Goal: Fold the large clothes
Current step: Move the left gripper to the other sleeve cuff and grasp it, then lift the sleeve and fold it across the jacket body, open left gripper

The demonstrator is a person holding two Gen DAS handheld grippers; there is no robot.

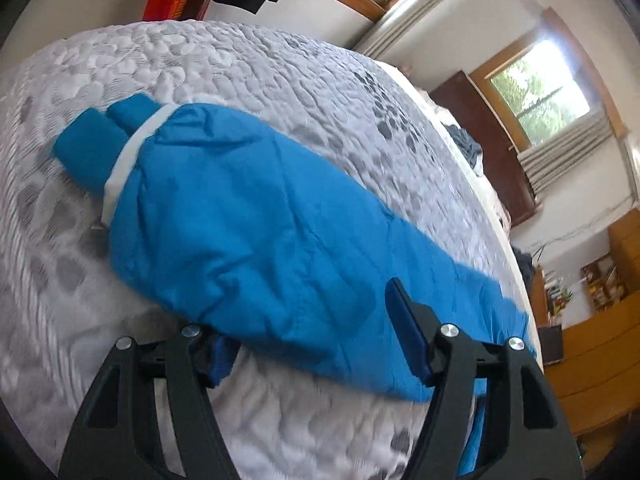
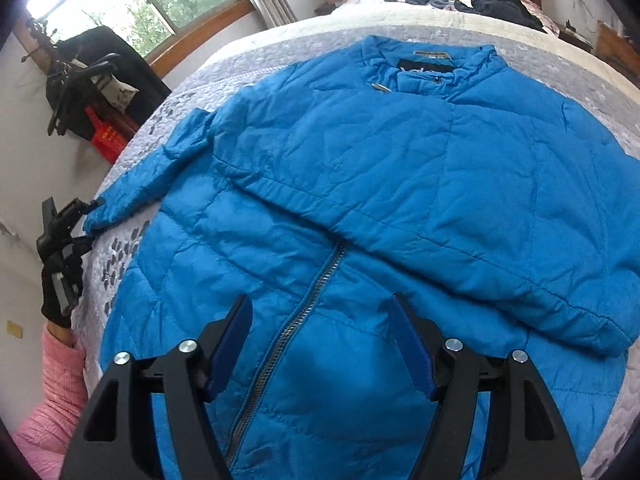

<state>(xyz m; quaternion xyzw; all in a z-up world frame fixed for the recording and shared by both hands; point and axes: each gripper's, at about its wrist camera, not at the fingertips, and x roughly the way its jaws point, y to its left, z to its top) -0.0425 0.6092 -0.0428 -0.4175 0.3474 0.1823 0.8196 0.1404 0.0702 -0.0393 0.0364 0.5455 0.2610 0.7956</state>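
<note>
Blue quilted puffer jacket (image 2: 360, 200) is laid front-up on the grey-and-white quilted bedspread (image 2: 192, 92), collar (image 2: 424, 68) at the far end, hem at the near end, zipper (image 2: 296, 320) closed as far as can be seen.

Done, by the look of it: one sleeve (image 2: 460, 240) has been folded across the chest, its cuff ending near the right edge of the bed.

Left, by judgement: the other sleeve (image 1: 248, 216) is seen stretched out to the left on the bedspread, not yet folded in; then the body fold(s). Roughly a third through.

Left gripper (image 1: 304, 340): jaws apart, straddling the outstretched sleeve near its cuff, one blue pad (image 1: 408, 332) resting on top of the fabric, the other mostly hidden under the sleeve edge. Nothing is clamped yet. It is held in a black-gloved hand (image 2: 62, 280) with a pink sleeve (image 2: 52, 392) below.

Right gripper (image 2: 320, 344): jaws apart, hovering over the lower front, either side of the zipper, nothing gripped.
</note>
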